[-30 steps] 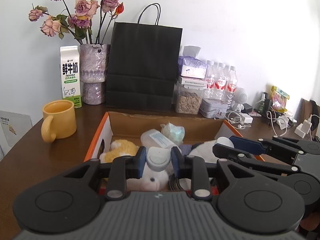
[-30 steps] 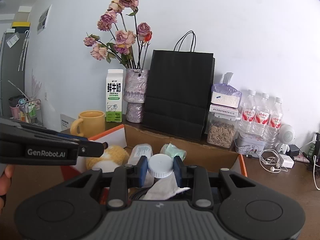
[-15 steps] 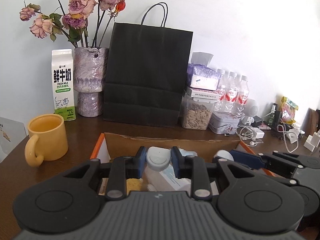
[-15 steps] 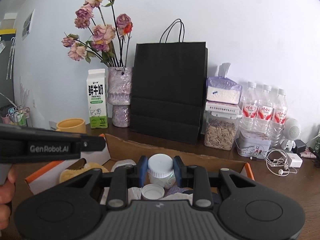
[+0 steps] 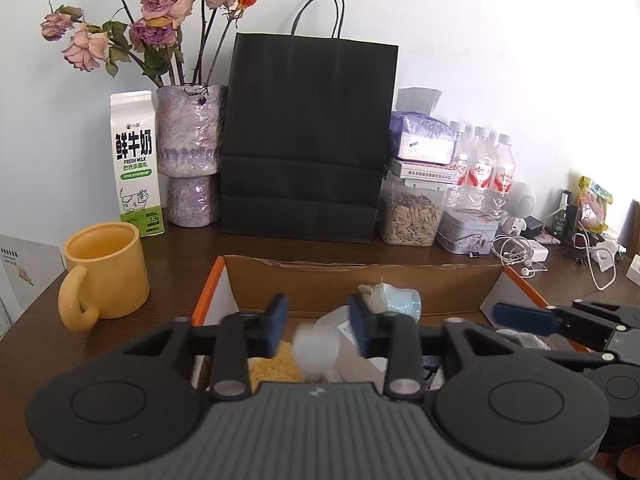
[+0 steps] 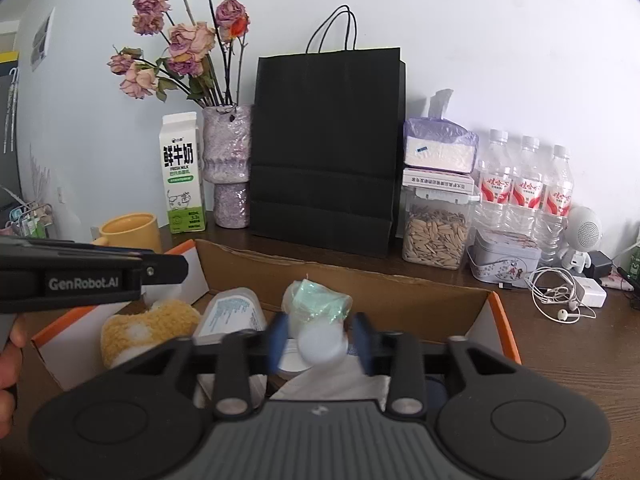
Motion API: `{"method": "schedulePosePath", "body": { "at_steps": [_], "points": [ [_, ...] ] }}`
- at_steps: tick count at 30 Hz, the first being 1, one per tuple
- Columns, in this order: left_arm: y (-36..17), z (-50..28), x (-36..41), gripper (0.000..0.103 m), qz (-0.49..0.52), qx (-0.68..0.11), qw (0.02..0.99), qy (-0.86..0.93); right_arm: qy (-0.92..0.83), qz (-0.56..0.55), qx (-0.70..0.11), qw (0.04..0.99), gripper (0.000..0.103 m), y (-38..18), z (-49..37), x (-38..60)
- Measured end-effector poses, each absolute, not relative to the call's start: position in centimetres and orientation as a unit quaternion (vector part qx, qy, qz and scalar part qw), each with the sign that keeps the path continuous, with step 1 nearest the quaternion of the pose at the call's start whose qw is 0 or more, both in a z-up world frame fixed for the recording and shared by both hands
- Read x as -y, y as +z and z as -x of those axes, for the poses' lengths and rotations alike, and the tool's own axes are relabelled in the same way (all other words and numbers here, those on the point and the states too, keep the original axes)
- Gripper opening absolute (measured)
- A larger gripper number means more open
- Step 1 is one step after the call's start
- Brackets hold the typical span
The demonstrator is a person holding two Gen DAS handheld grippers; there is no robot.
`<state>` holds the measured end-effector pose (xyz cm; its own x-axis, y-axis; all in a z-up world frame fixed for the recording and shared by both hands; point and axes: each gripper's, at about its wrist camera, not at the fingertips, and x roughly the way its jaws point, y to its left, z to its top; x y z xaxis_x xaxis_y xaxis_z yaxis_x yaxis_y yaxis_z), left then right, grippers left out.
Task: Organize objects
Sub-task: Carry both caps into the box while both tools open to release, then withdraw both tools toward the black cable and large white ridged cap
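Observation:
Both grippers hover over an open cardboard box point(image 5: 360, 269) point(image 6: 400, 280) with an orange rim. The jaws of my left gripper point(image 5: 318, 320) are opening; a blurred small white cap-like piece point(image 5: 314, 350) sits loose between them, clear of both pads. My right gripper point(image 6: 320, 336) is opening too, with a blurred white-lidded jar point(image 6: 322, 346) free between its pads. Inside the box lie a yellow plush point(image 6: 148, 328), a labelled white bottle point(image 6: 232, 316), a wrapped blue-green bundle point(image 6: 316, 300) and white tissue point(image 6: 332, 380). The right gripper point(image 5: 520, 316) shows at the left wrist view's right edge.
A yellow mug point(image 5: 106, 270) stands left of the box. Behind it stand a milk carton point(image 5: 136, 164), a vase of dried roses point(image 5: 192, 152), a black paper bag point(image 5: 308, 140), a seed jar point(image 5: 412, 218), water bottles point(image 5: 484, 168), a tin point(image 5: 468, 232) and cables point(image 5: 520, 252). A hand point(image 6: 8, 356) holds the left gripper.
Both grippers went from shut on their white pieces to spread jaws, and the pieces now blur loose between the pads. Before that, both moved forward over the box.

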<state>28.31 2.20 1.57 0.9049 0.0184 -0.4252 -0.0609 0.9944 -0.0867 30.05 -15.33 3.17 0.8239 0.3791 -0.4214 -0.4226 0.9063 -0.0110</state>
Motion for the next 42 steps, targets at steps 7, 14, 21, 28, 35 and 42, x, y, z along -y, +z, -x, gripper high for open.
{"method": "schedulePosePath", "body": {
  "at_steps": [7, 14, 21, 28, 35, 42],
  "points": [
    [1.7, -28.3, -2.5, 0.103, 0.056, -0.205, 0.976, 0.046, 0.197, 0.051, -0.209, 0.956, 0.103, 3.1, -30.2, 15.4],
    [1.6, -28.4, -2.4, 0.103, 0.052, -0.209, 0.975, 0.048, 0.198, 0.053, -0.215, 0.955, 0.103, 3.0, -30.4, 15.3],
    [1.7, -28.2, -2.3, 0.103, 0.051, -0.207, 0.976, 0.046, 0.197, 0.053, -0.213, 0.955, 0.103, 3.1, -30.2, 15.3],
    [2.2, -26.8, -2.5, 0.103, 0.05, -0.203, 0.977, 0.048, 0.197, 0.057, -0.203, 0.957, 0.103, 3.7, -29.0, 15.5],
    [2.3, -24.2, -3.6, 0.103, 0.054, -0.207, 0.975, 0.055, 0.197, 0.063, -0.194, 0.959, 0.103, 4.2, -26.5, 16.2],
    [1.7, -21.0, -4.9, 0.103, 0.046, -0.222, 0.972, 0.064, 0.194, 0.061, -0.192, 0.96, 0.103, 3.9, -22.9, 17.7]
  ]
}}
